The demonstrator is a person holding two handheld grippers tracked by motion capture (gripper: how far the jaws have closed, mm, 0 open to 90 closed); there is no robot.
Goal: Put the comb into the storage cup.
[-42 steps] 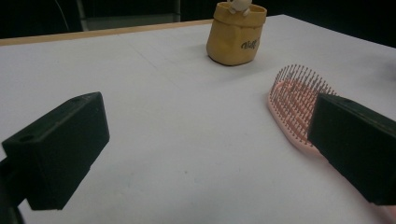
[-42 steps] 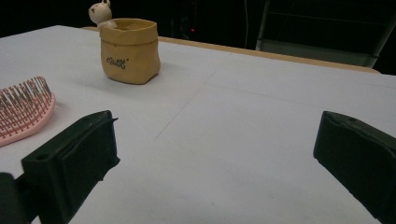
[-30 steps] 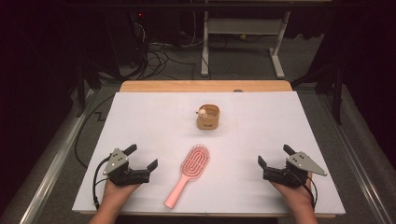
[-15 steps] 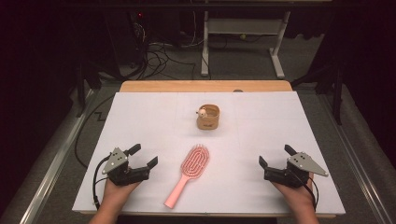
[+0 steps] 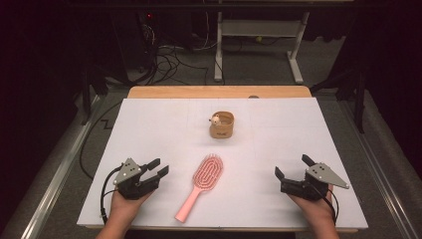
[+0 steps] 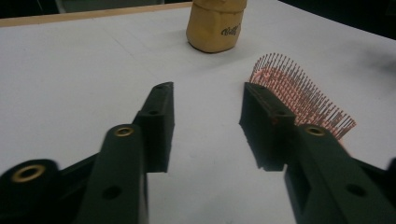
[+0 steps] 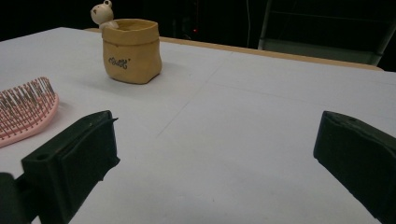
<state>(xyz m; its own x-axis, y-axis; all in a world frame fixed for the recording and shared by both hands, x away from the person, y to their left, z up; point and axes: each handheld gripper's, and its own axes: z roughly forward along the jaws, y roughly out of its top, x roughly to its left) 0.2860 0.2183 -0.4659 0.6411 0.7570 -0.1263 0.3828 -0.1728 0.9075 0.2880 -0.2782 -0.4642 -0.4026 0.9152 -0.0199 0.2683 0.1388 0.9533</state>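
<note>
Left gripper (image 5: 155, 169) rests near front-left edge of surface (image 5: 164, 124), jaws part-open, just been closing, nothing between them. Right gripper (image 5: 291, 168) at front-right, jaws wide apart, empty. Pink hairbrush (image 5: 200, 185) lies flat between grippers, bristles up, handle toward front edge, just beside left gripper. Tan cup (image 5: 222, 125) with small bear figure on rim stands farther back, well apart.

Risks, judged: thin low handle may slip from jaws; jaws narrowed too early could nudge brush aside.

Count: one brush, one cup, two grippers.
</note>
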